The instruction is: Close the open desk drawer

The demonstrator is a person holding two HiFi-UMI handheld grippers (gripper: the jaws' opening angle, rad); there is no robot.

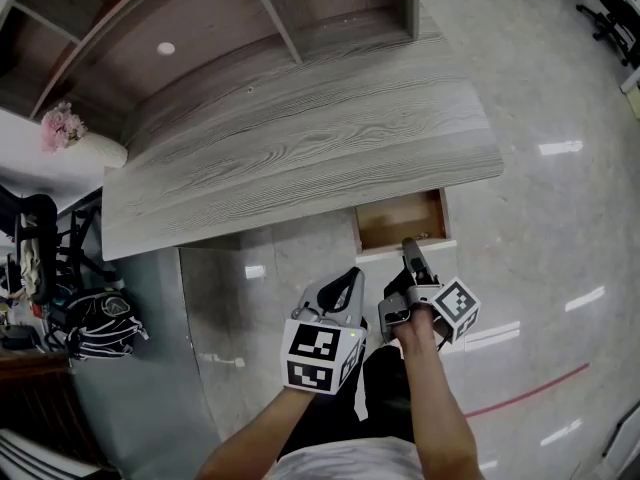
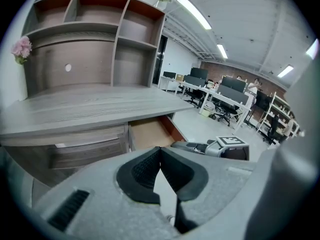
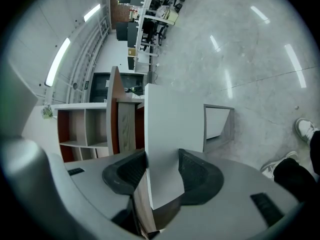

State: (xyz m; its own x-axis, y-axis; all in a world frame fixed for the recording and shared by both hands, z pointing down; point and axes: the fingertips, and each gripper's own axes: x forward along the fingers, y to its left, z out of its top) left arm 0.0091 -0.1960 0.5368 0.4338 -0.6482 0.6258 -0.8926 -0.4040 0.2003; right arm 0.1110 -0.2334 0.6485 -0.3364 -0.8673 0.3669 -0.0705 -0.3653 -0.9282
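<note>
Head view: drawer (image 1: 400,220) open under worktop (image 1: 300,148), rt side, w/ both tongs near it. Only rt gripper view shows rt tongs (image 3: 161,158) clamped on drawer's white front. Left gripper view: left tongs (image 2: 160,154) closed, empty, short of drawer.

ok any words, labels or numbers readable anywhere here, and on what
No readable text anywhere.
left cube, right cube: only black-and-white square patterns, no letters or digits.
wall sign: too small to read.
</note>
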